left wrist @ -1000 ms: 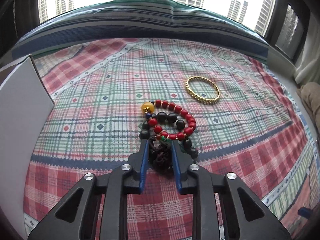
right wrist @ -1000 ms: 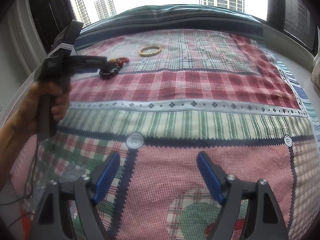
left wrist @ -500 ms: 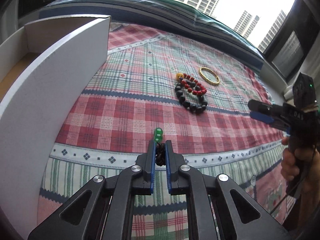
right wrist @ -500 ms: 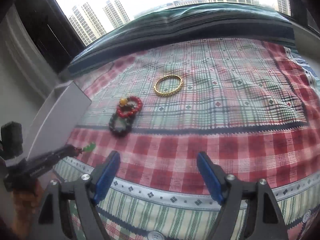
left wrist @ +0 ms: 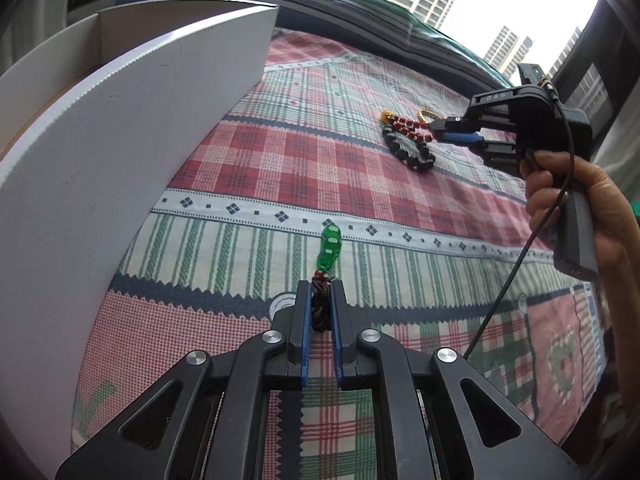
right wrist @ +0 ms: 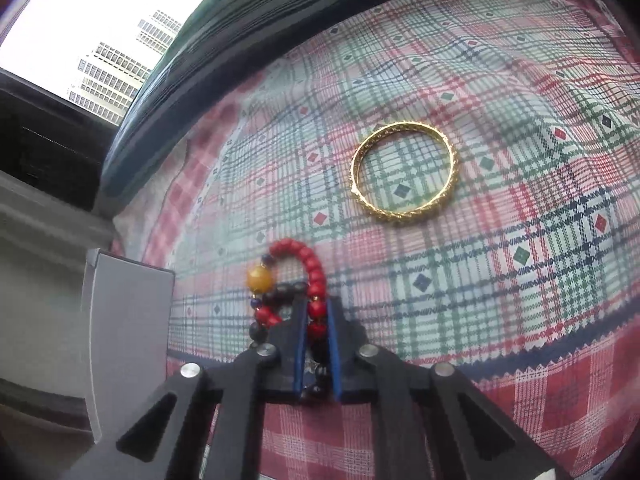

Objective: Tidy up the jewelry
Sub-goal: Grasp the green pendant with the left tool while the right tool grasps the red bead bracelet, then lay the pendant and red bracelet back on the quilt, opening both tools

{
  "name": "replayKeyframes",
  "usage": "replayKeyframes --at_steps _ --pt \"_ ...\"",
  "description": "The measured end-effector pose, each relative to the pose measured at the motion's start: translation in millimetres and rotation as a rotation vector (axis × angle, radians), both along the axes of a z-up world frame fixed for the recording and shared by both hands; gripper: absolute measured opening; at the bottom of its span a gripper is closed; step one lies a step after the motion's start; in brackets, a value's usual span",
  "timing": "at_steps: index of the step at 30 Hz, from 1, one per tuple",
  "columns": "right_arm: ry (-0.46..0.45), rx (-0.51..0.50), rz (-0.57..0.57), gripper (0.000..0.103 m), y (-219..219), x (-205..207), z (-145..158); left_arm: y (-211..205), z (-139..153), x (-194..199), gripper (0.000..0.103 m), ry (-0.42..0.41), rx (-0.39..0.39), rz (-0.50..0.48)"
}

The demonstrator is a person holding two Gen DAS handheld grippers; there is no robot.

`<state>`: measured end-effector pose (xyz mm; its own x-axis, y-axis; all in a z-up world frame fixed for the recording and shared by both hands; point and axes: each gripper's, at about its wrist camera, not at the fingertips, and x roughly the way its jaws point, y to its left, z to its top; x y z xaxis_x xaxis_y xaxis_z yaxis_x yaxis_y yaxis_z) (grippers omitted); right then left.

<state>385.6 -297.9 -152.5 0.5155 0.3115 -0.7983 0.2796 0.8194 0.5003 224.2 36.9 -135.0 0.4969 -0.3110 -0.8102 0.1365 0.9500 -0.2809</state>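
Left gripper (left wrist: 320, 312) clamped on dark cord, green pendant (left wrist: 330, 247) dangling ahead, frame centre. Right gripper (left wrist: 434, 132) at bead bracelets (left wrist: 408, 148), upper right.

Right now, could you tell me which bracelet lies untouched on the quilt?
The gold bangle; the right gripper pinches the red and black beaded bracelets.

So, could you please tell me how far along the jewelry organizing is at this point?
Nothing visibly sits in the white box yet; its interior is mostly hidden. In hand: the left gripper is shut on the green pendant cord, and the right gripper is shut on the red bead bracelet. Left: the black bead bracelet and gold bangle lie on the quilt.
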Motion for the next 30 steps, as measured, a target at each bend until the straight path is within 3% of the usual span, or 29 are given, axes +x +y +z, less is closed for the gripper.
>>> replayKeyframes --at_steps 3,7,11,13,14,15,16,17,18,23,30 --pt "-0.047 0.027 0.053 0.010 0.0 -30.3 18.2 -1.4 1.2 -12.4 0.007 0.009 -0.014 -0.015" --pt "-0.036 0.056 0.068 0.010 -21.4 -98.1 26.1 -5.6 3.5 -31.7 0.007 0.016 -0.024 -0.032" --pt "0.011 0.020 0.027 0.010 -52.4 -183.2 14.7 -13.1 2.6 -49.2 0.008 0.020 -0.012 -0.044" --pt "0.036 -0.055 0.017 0.012 -62.8 -224.9 8.2 -17.8 -0.4 -55.2 0.009 0.024 0.006 -0.049" --pt "0.045 -0.110 0.014 0.014 -64.4 -242.6 6.7 -19.9 -2.7 -56.8 0.016 0.031 0.017 -0.046" --pt "0.049 -0.170 0.012 0.014 -65.8 -258.7 6.4 -21.1 -4.5 -58.4 0.033 0.044 0.018 -0.045" --pt "0.046 -0.214 0.003 0.026 -66.7 -276.6 5.6 -21.0 -5.9 -59.7 0.045 0.057 0.015 -0.037" --pt "0.034 -0.230 -0.014 0.049 -66.6 -294.2 6.3 -19.3 -5.0 -64.1 0.065 0.055 0.009 -0.023" --pt "0.020 -0.237 -0.035 0.057 -66.1 -310.4 7.8 -17.6 -2.8 -68.3 0.073 0.044 0.007 -0.007" --pt "-0.027 -0.423 -0.056 0.060 -55.4 -365.7 16.8 -10.0 5.9 -80.9 0.078 0.040 0.008 0.032" --pt "-0.014 -0.574 0.033 0.061 -27.1 -372.8 19.7 -1.8 10.5 -102.4 0.087 0.016 0.100 0.079"
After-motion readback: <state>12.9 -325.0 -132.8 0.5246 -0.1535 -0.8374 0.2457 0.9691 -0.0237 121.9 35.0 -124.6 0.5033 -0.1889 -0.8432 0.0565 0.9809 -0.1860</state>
